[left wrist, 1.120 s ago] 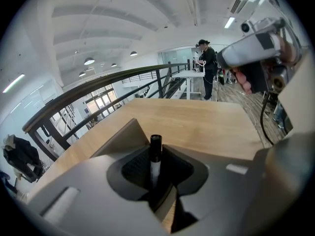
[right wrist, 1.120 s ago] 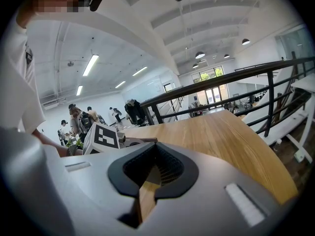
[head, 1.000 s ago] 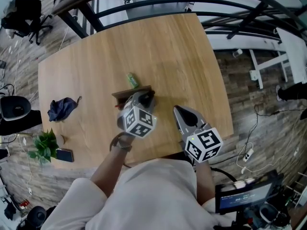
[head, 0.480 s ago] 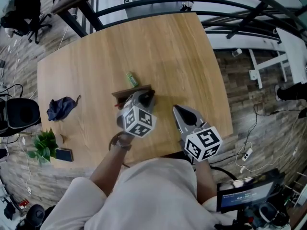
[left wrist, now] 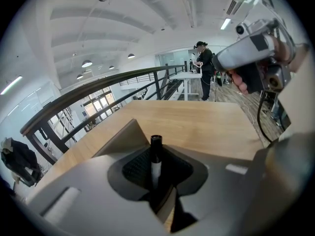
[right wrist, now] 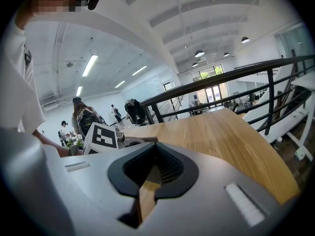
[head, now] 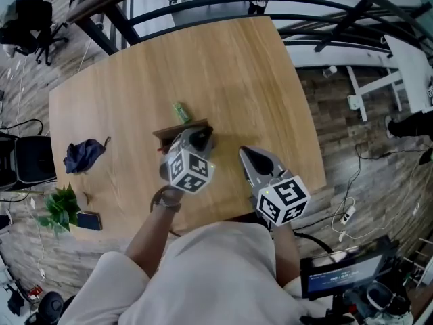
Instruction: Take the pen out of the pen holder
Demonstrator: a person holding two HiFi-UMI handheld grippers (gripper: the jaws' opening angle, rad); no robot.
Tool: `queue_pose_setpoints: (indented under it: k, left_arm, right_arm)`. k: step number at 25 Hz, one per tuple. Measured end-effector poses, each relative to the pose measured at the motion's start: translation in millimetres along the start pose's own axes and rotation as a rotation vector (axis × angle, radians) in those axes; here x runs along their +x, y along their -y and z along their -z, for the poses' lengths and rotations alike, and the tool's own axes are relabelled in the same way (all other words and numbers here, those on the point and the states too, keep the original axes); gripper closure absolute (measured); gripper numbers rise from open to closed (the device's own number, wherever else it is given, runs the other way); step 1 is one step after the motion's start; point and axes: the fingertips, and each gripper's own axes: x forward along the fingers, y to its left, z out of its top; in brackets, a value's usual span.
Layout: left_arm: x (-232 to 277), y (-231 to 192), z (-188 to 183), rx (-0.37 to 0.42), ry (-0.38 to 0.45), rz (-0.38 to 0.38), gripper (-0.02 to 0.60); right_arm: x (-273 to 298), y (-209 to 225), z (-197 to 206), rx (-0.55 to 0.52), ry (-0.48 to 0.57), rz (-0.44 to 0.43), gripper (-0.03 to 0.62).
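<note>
My left gripper (head: 196,139) reaches over the brown wooden pen holder (head: 174,128) near the middle of the table. In the left gripper view the left gripper (left wrist: 156,178) is shut on a pen (left wrist: 156,154) with a black cap and white barrel, which stands upright between the jaws. Whether the pen's lower end is still in the holder is hidden. My right gripper (head: 243,154) hovers just right of the left one, above the table's near edge. In its own view the right gripper (right wrist: 146,181) is shut with nothing in it.
A small green object (head: 180,111) lies just beyond the holder. A dark blue cloth (head: 82,154), a potted plant (head: 61,208) and a phone (head: 89,220) sit at the table's left. The wooden table (head: 230,66) is bordered by a black railing (head: 203,5) at the far side.
The head view has shifted slightly; both grippers keep nearly the same places, the left one still at the holder.
</note>
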Motion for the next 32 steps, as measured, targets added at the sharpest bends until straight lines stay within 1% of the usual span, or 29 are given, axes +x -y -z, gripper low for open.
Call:
queue_pose_setpoints:
  k: [6, 15, 25, 32]
  left_arm:
    - [-5.0, -2.1, -4.0, 0.004, 0.013, -0.019, 0.514]
    - [-19.0, -4.0, -20.3, 0.002, 0.068, -0.049, 0.515]
    - [-28.8, -5.0, -29.6, 0.013, 0.104, -0.070, 0.515]
    - [-38.2, -9.1, -35.4, 0.005, 0.135, -0.089, 0.515]
  right_arm:
    - [-1.2, -0.2, -2.0, -0.003, 0.005, -0.002, 0.591]
    - [-2.4, -3.8, -4.0, -0.011, 0.015, -0.009, 0.591]
    - [-5.1, -4.9, -8.4, -0.025, 0.023, -0.005, 0.591]
    - [-6.0, -8.0, -10.6, -0.038, 0.024, -0.004, 0.591]
